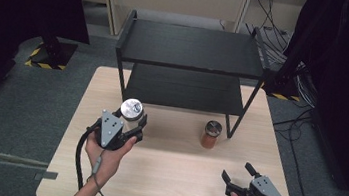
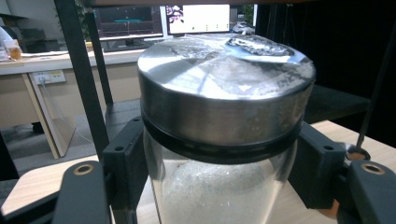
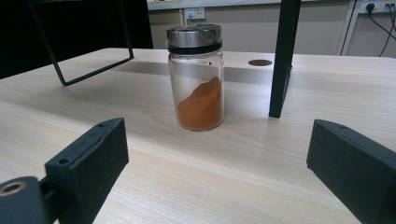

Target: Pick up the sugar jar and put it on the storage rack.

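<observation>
My left gripper (image 1: 135, 123) is shut on a clear glass jar (image 1: 131, 109) with a shiny steel lid, held above the left half of the table. In the left gripper view the jar (image 2: 219, 140) looms close, its glass body clamped between both black pads (image 2: 125, 168), with pale powder inside. A second glass jar (image 1: 211, 134), part full of orange powder, stands upright on the table by the rack's front right leg. My right gripper (image 1: 238, 173) rests open near the table's front right edge. In the right gripper view, the orange jar (image 3: 196, 77) stands ahead of it, apart from the wide-set jaws.
A black two-shelf rack (image 1: 186, 66) occupies the back of the light wooden table (image 1: 168, 173). Its thin legs (image 3: 281, 58) come down beside the orange jar. Dark curtains flank the scene, and cables lie on the floor at right.
</observation>
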The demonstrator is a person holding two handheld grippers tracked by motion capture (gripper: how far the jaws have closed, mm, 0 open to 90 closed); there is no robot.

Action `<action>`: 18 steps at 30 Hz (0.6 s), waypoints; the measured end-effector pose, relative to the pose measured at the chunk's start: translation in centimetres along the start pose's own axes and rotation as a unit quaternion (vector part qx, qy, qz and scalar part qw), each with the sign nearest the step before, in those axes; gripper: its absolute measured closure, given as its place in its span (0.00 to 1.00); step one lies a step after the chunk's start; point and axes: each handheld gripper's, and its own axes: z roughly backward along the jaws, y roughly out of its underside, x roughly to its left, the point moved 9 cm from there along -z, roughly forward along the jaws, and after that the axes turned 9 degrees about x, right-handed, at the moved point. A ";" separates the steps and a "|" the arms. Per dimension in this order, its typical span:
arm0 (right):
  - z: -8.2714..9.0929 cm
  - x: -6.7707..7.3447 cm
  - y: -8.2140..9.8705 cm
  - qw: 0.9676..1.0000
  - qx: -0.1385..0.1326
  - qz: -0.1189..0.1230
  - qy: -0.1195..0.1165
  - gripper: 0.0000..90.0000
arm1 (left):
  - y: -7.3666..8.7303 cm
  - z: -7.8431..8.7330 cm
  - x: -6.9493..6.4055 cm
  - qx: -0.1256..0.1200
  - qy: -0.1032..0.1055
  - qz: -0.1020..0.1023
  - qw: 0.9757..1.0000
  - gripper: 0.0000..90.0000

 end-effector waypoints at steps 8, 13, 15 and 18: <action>0.0 0.0 0.0 1.000 0.001 0.002 -0.001 0.07 | -2.8 -0.6 0.0 -0.016 -0.012 -0.002 1.000 0.34; 0.0 0.0 0.0 1.000 0.001 0.002 -0.001 0.07 | -4.3 -0.9 0.2 -0.021 -0.016 -0.002 1.000 0.34; 0.0 0.0 0.0 1.000 0.002 0.002 -0.001 0.07 | -4.8 -1.0 0.3 -0.022 -0.018 -0.003 1.000 0.34; 0.0 0.0 0.0 1.000 0.002 0.002 -0.002 0.07 | -5.2 -1.1 0.3 -0.024 -0.019 0.000 1.000 0.34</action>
